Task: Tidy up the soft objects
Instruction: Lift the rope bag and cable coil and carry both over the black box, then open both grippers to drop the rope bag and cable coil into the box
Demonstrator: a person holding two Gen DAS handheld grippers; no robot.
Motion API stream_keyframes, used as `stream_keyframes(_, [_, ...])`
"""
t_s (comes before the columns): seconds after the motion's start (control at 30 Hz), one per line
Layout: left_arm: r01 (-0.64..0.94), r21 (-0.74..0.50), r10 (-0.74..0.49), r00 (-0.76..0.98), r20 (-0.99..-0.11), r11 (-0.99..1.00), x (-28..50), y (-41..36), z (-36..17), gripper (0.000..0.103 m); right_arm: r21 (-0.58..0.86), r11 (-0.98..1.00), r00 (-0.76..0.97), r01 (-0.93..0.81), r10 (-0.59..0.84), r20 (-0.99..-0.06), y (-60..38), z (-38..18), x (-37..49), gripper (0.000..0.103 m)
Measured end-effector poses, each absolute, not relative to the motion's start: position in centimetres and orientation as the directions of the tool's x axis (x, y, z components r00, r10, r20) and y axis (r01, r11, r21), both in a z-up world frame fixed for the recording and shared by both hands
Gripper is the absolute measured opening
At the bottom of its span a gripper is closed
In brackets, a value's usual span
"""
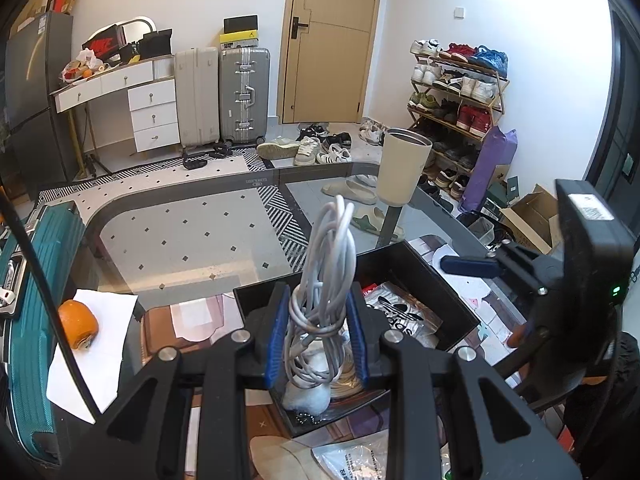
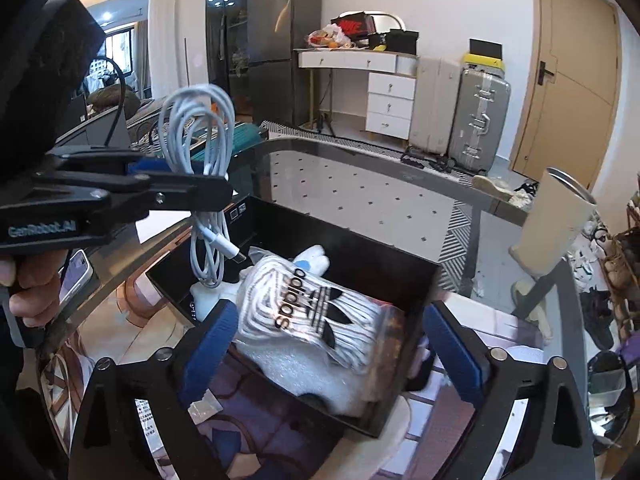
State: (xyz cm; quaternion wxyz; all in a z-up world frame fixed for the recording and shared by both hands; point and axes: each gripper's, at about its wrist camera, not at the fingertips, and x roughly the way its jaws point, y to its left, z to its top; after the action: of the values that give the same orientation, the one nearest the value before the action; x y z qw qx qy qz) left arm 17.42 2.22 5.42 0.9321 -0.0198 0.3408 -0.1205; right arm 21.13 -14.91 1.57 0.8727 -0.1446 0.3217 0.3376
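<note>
White cable (image 1: 324,300) pinched in left gripper (image 1: 316,336), above black box (image 1: 452,280)

glass table (image 1: 192,216) | on it: black box (image 2: 360,268), cream tumbler (image 1: 404,168), orange (image 1: 78,324)

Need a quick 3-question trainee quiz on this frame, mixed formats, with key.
1. True or false: the left hand-held gripper is shut on the coiled white cable.
2. Multiple choice: what lies in the black box under the clear Adidas bag?
A. an orange
B. white laces
C. a phone
3. Fill in: the right hand-held gripper is ____ (open/shut), with its fingers straddling the near end of the box.

Key:
1. true
2. B
3. open
</note>
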Motion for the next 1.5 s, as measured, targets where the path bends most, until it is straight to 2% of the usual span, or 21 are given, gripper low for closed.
stream_keyframes(0.6, [0.247,0.005,-0.167,0.667,-0.726,0.969,19.9,-2.1,2.0,0.026,-0.039,0.790,0.627,-0.612,0.454,-0.633,-20.9,2.6,19.0,0.097])
stream_keyframes(0.8, [0.247,-0.003,-0.169,0.654,-0.738,0.969,20.1,-2.0,1.9,0.028,-0.027,0.804,0.636,-0.594,0.449,-0.628,-21.8,2.6,18.4,0.097])
stream_keyframes(0.83, [0.246,-0.003,-0.168,0.652,-0.739,0.969,20.0,-2.0,1.9,0.032,-0.025,0.805,0.636,-0.593,0.449,-0.627,-21.8,2.7,18.2,0.097])
stream_keyframes(0.87, [0.247,-0.005,-0.169,0.647,-0.744,0.969,20.0,-2.0,2.0,0.044,-0.024,0.806,0.637,-0.592,0.450,-0.626,-21.8,2.7,18.2,0.097])
stream_keyframes(0.9, [0.253,-0.005,-0.172,0.643,-0.746,0.968,19.9,-2.1,2.0,0.051,-0.021,0.807,0.639,-0.590,0.450,-0.624,-22.0,2.8,18.1,0.097])
stream_keyframes(0.93, [0.259,-0.004,-0.176,0.644,-0.745,0.966,19.7,-2.3,2.1,0.055,-0.020,0.808,0.639,-0.589,0.450,-0.624,-21.9,2.8,18.2,0.097])
stream_keyframes(1.0, [0.272,-0.004,-0.185,0.645,-0.741,0.962,19.2,-2.5,2.2,0.056,-0.019,0.811,0.642,-0.584,0.449,-0.621,-22.0,3.0,17.9,0.097])
stream_keyframes(1.1, [0.266,0.000,-0.178,0.646,-0.742,0.964,18.7,-2.4,2.2,0.073,-0.018,0.819,0.651,-0.574,0.442,-0.617,-22.3,3.2,17.5,0.097])
stream_keyframes(1.13, [0.260,-0.004,-0.179,0.652,-0.737,0.966,18.4,-2.3,2.3,0.082,-0.017,0.820,0.652,-0.572,0.442,-0.616,-22.4,3.3,17.4,0.097])
stream_keyframes(1.33, [0.231,-0.009,-0.171,0.689,-0.704,0.973,16.8,-1.9,3.4,0.100,0.004,0.831,0.655,-0.557,0.442,-0.613,-23.0,3.4,16.2,0.101])
stream_keyframes(1.5, [0.199,-0.023,-0.163,0.723,-0.671,0.980,14.9,-1.1,4.0,0.101,0.017,0.840,0.660,-0.542,0.438,-0.610,-23.2,3.4,15.1,0.102])
